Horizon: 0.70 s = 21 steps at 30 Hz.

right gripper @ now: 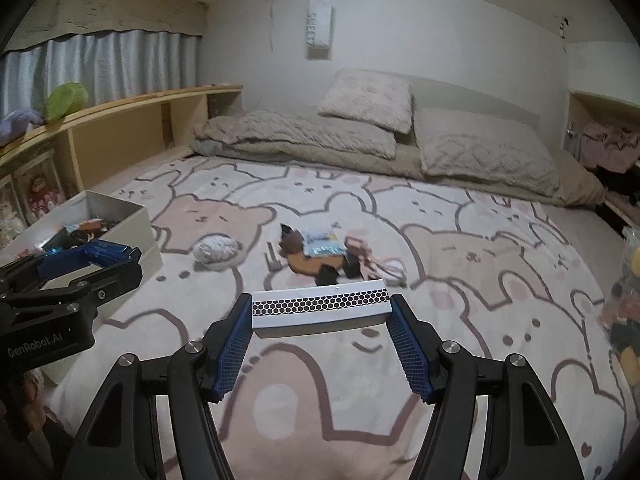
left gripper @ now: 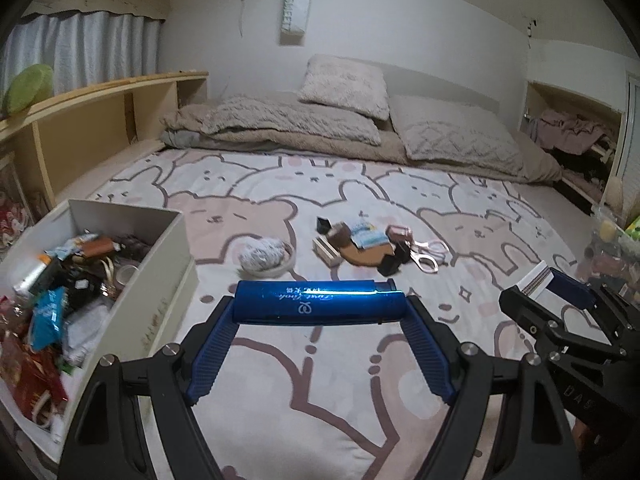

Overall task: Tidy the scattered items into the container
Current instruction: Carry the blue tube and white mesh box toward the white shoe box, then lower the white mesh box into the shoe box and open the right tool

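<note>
A blue tube (left gripper: 318, 303) is clamped crosswise between the left gripper (left gripper: 320, 312) jaws, beside the container (left gripper: 160, 280). A white patterned box (right gripper: 321, 307) is clamped by the right gripper (right gripper: 321, 312) above the bedspread (right gripper: 480, 280).

beige pillows (left gripper: 452, 136), grey curtain (left gripper: 84, 52), green plush (left gripper: 28, 86).

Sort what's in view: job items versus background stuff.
Job: blue tube in left tool; white box in right tool; container; scattered pile; round pouch.
Background: pillows, curtain, shelf.
</note>
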{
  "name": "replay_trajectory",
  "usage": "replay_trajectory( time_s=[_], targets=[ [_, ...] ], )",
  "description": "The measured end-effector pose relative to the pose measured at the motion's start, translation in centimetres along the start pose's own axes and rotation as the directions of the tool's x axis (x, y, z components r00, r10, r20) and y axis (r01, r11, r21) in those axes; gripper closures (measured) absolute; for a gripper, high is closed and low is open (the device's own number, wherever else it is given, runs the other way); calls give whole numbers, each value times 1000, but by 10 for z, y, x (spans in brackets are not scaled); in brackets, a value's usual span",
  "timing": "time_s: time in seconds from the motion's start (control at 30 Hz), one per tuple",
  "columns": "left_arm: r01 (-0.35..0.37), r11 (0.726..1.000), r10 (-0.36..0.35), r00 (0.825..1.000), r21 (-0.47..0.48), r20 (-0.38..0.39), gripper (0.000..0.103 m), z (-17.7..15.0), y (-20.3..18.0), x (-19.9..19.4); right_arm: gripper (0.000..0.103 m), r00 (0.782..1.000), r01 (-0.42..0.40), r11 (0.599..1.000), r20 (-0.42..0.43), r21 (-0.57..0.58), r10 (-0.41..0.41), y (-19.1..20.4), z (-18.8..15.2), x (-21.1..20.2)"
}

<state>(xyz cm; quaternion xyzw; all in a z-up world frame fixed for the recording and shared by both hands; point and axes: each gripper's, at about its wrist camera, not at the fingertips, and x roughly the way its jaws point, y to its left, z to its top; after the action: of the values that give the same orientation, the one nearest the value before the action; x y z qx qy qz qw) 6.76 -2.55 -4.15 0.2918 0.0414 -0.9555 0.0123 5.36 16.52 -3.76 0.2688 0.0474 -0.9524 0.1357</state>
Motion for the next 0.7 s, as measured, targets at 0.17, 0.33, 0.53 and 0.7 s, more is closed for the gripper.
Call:
replay_trajectory(
  time_s=[0.17,0.33,0.53,0.7],
  targets=[
    [-22,1000,22,1000,-18,22,21,8,17,-12,36,999,-32,999,21,-11,32,15,11,-5],
    [-42,999,43,998,-30,40,21,13,35,-23,36,996,-75,997,38,-21,75,30,23,-9],
    [-69,996,71,996,-49,53,21,18,60,-35,36,991,-125,991,40,-52,127,54,33,-9],
    [-97,993,101,993,-66,65,21,20,81,-46,36,985,-169,983,31,-65,172,72,37,-6]
  ],
)
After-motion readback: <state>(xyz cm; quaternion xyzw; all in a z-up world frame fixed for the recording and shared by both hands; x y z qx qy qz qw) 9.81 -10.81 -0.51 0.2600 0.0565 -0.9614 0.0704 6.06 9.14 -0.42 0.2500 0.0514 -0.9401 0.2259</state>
